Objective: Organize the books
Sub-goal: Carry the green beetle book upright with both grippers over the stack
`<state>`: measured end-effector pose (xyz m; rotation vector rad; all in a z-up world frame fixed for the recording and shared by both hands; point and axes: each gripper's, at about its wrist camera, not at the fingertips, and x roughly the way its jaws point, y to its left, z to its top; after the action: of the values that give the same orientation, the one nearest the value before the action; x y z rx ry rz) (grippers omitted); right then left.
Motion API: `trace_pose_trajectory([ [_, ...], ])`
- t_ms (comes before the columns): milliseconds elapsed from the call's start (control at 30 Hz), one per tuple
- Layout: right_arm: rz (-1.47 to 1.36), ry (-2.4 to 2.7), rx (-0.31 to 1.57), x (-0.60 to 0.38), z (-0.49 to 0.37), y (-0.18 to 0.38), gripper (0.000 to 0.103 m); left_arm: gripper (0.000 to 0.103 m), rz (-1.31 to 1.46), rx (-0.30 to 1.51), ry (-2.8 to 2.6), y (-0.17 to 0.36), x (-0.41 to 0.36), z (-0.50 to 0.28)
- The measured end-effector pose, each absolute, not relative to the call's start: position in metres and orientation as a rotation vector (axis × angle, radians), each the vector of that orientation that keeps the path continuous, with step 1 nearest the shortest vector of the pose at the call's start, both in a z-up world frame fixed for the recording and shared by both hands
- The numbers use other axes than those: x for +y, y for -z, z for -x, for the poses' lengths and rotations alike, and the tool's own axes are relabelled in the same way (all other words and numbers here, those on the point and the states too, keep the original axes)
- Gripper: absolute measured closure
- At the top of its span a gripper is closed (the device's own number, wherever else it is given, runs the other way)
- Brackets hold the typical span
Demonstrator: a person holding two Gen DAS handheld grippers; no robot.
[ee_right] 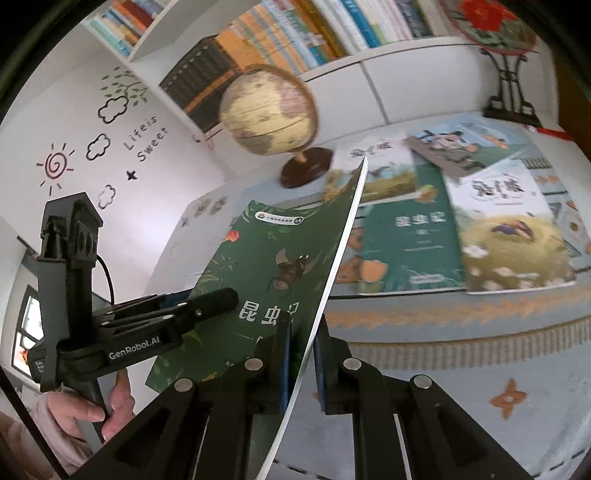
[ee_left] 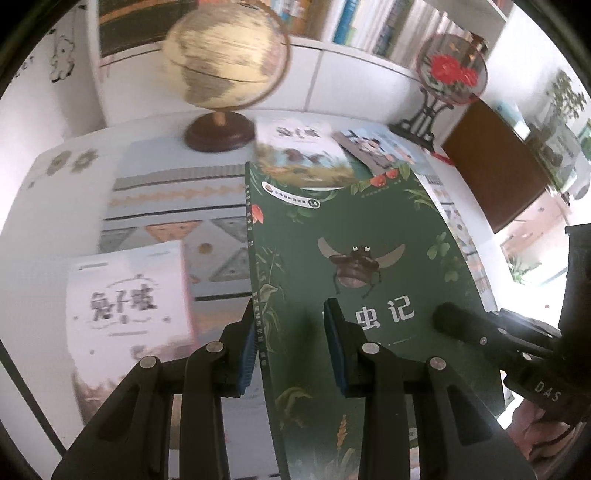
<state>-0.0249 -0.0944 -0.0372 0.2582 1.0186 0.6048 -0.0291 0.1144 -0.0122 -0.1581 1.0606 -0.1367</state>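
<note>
A dark green book with a beetle on its cover point(ee_left: 369, 240) point(ee_right: 273, 258) hangs tilted above the table, held by both grippers. My left gripper point(ee_left: 291, 343) is shut on its spine edge, one finger under the cover and one on top. My right gripper point(ee_right: 303, 350) is shut on the opposite, white page edge. Each gripper also shows in the other's view, the left gripper point(ee_right: 207, 302) and the right gripper point(ee_left: 454, 317). More books lie on the table: a white rabbit-title book point(ee_left: 129, 306), a flat green book point(ee_right: 410, 240), a white-and-yellow book point(ee_right: 509, 229) and a grey-blue one point(ee_right: 465, 144).
A globe point(ee_left: 225, 66) point(ee_right: 266, 110) on a dark wooden base stands at the back of the table. A round flowered fan on a black stand point(ee_left: 450, 70) sits at the back right. Behind runs a white bookshelf point(ee_right: 295, 33) full of books. A patterned cloth point(ee_right: 461, 317) covers the table.
</note>
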Motion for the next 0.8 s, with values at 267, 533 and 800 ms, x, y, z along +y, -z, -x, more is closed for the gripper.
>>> trace_pose_trajectory([
  [267,-0.213,-0.675,1.015,-0.036,0.026,0.033,0.092,0.073,0.204,1.029,0.072,0.011,0.168,0.045],
  [533,-0.15,-0.767,1.034,0.029,0.023,0.037,0.09,0.07,0.272,1.023,0.004,0.019,0.227,0.056],
  [800,-0.119,-0.81,1.103,0.082,0.024,0.063,0.09,0.07,0.316,1.052,-0.043,0.043,0.274,0.066],
])
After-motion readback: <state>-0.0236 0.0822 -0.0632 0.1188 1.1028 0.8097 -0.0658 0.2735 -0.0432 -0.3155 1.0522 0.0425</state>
